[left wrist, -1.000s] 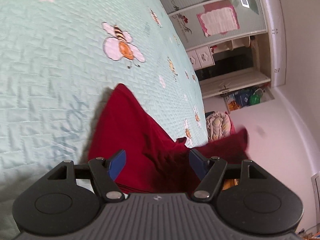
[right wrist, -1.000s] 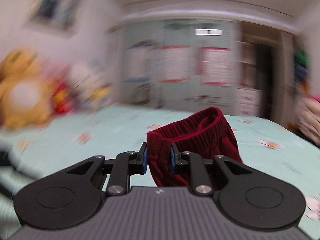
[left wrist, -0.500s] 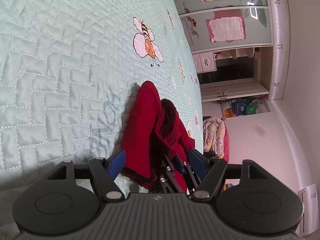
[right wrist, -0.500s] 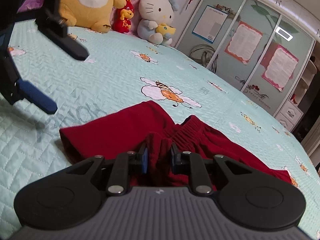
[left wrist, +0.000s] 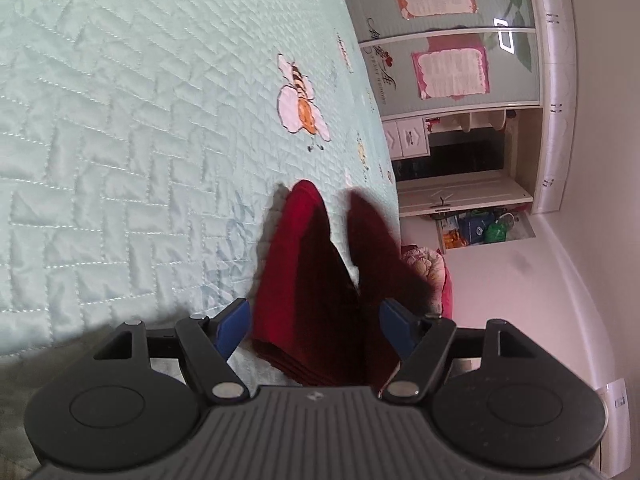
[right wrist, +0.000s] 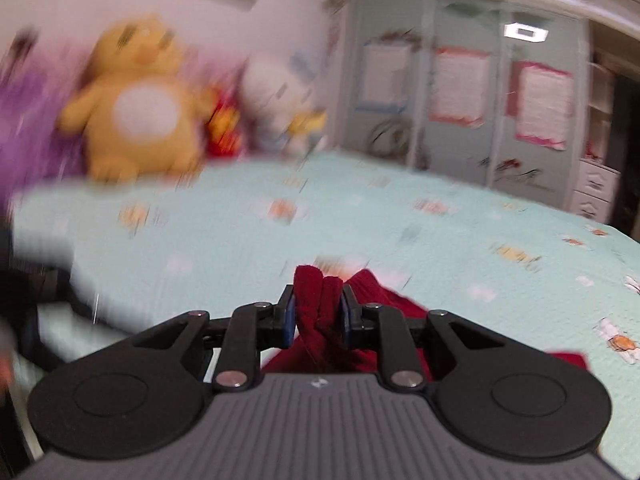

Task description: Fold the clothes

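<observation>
Fold in progress on a bed. The right hand-held gripper is clamping a bunched ridge of the dark red garment, its fingers pressed together on the cloth; its view is blurring with motion. The left hand-held gripper is standing with its blue-padded fingers well apart, the garment lying between and just ahead of them, neither pad visibly touching it.

To do the step well, judging from this moment: the right hand-held gripper should be carrying its edge across low and evenly, so the layers land aligned, while the left hand-held gripper closes on or steadies the near edge lest the cloth drag over the bedspread.

The garment is looking thick and soft, possibly knit or velvety. Ahead of the left hand-held gripper it is lying on the pale green quilted bedspread in two stacked lobes parted by a narrow gap, several layers showing at the near edge.
</observation>
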A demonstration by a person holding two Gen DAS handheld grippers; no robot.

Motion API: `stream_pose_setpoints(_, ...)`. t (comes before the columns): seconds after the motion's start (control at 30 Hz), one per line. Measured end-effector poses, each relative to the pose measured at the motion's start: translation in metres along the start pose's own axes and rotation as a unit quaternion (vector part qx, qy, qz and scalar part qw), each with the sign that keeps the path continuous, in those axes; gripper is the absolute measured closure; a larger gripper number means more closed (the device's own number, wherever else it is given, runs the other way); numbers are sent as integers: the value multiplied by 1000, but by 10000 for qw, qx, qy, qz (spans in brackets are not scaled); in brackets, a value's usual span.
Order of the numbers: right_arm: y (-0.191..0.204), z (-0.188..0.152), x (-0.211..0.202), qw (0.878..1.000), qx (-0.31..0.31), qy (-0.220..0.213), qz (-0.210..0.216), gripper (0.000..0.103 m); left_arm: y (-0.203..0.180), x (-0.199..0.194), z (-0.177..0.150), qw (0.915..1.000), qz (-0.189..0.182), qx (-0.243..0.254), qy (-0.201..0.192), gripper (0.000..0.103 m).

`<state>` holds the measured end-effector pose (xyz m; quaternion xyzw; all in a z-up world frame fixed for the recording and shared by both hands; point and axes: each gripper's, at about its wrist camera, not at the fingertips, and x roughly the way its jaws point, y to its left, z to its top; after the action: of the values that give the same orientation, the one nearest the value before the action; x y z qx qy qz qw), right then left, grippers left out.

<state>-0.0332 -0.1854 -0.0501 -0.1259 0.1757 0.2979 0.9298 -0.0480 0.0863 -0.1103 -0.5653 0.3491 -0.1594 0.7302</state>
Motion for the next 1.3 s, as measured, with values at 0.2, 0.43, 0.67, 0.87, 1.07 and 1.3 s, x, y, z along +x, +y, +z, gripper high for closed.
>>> stream_pose_setpoints(0.2, 43, -49, 9, 9934, -1125, 235, -50, 82, 3, -1, -1, 10000, 62, -9, 24, 28)
stream_pose_setpoints(0.43, 43, -41, -12, 9933, -1153, -92, 49, 82, -1, 9, -5, 10000, 51, -12, 61, 28)
stream_pose_setpoints(0.67, 60, -63, -9, 9855, -1681, 218, 91, 75, -4, 15, -10, 9998, 186, 16, 104, 28)
stream_pose_setpoints(0.87, 43, -53, -39, 9947, -942, 36, 418, 68, -15, 17, -10, 9999, 105, 111, 28, 28)
stream_pose_setpoints(1.07, 35, -48, -43, 9964, -721, 45, 455, 68, -33, 25, -8, 9994, -70, 329, -18, 28)
stream_pose_setpoints(1.3, 38, -48, -32, 9951, -861, 199, 439, 68, -34, 35, 2, 9995, 69, 277, -93, 28)
